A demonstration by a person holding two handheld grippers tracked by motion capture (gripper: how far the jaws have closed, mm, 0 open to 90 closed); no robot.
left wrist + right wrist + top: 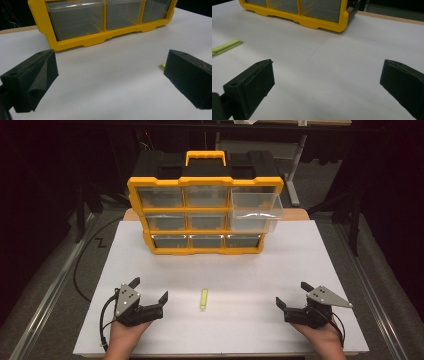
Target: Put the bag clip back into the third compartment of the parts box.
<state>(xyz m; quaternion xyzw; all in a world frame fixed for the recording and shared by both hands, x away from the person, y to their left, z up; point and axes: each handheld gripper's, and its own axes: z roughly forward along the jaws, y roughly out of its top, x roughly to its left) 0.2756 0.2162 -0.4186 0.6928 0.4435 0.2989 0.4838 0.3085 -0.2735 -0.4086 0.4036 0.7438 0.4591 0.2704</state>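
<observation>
Layout on the table (280, 265). A drawer cabinet (202, 215) stands at the far edge, centred, its front facing the person; its drawers sit in three rows of three. The drawer at the right end of the top row (256, 204) is pulled out toward the person. A small strip (204, 299) lies flat before the cabinet, near the front edge, between the left claw (151, 289) and the right claw (291, 293).
</observation>
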